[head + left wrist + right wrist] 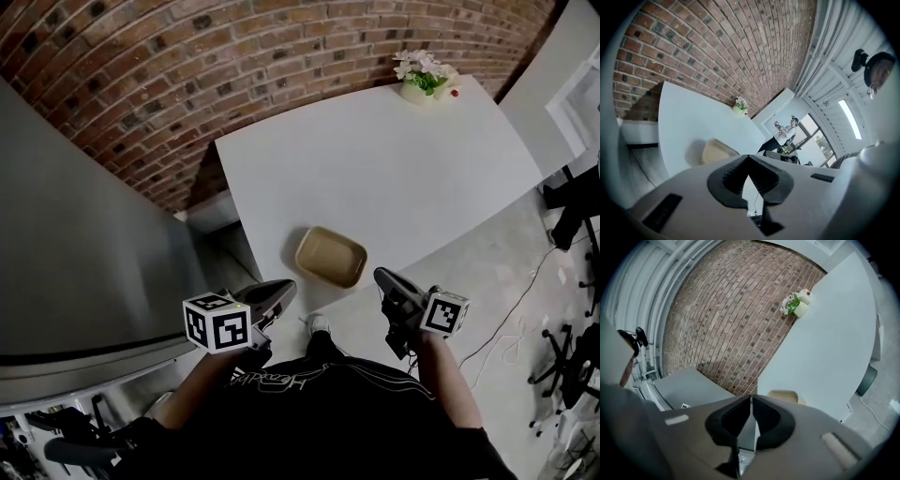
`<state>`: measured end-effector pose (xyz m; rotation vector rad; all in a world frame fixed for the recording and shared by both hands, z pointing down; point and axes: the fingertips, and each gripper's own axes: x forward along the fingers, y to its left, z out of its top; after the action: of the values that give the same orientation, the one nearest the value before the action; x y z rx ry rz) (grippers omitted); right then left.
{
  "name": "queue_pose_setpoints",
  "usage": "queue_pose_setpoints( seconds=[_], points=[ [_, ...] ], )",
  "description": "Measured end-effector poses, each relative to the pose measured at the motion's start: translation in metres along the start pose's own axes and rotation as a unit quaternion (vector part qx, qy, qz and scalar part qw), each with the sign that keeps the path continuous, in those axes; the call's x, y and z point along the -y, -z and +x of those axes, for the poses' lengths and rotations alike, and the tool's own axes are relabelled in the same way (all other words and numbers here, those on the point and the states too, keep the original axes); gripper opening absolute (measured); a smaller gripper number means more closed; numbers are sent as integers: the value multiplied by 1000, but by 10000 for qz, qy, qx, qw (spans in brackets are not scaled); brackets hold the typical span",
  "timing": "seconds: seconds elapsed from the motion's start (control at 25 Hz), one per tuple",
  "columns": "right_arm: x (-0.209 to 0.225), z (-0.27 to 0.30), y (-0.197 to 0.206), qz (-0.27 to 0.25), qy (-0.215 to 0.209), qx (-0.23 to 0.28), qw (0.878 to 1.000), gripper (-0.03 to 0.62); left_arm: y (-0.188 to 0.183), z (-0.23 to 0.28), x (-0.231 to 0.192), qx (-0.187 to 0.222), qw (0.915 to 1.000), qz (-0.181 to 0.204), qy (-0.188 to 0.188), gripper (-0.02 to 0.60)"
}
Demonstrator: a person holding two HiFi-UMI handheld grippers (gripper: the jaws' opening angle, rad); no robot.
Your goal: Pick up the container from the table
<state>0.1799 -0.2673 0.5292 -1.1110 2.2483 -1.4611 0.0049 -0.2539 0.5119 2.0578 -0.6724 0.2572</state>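
Observation:
A shallow tan container (330,256) lies near the front edge of the white table (394,159), empty as far as I can see. My left gripper (281,289) hovers just off the table edge, to the container's lower left, its jaws shut with nothing between them. My right gripper (384,277) is at the container's lower right, also off the edge, with its tips together and empty. In the left gripper view the container (716,152) shows just above the jaws (748,157). In the right gripper view the container (783,396) peeks over the closed jaws (750,397).
A small pot of flowers (422,77) stands at the table's far corner by the brick wall. A grey cabinet (84,244) fills the left. Dark chairs (572,356) and a floor cable (511,323) are at the right. A person (785,132) stands far off.

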Motion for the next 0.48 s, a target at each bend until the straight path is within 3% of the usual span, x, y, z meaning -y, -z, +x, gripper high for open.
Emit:
queue_pose_setpoints(
  seconds=[0.28, 0.48],
  points=[
    [41, 13, 3, -27, 216, -148, 9997, 30, -7, 7, -22, -14, 9997, -120, -197, 3],
    [62, 20, 7, -19, 418, -209, 9989, 86, -6, 9, -35, -46, 9991, -247, -338, 3]
  ],
)
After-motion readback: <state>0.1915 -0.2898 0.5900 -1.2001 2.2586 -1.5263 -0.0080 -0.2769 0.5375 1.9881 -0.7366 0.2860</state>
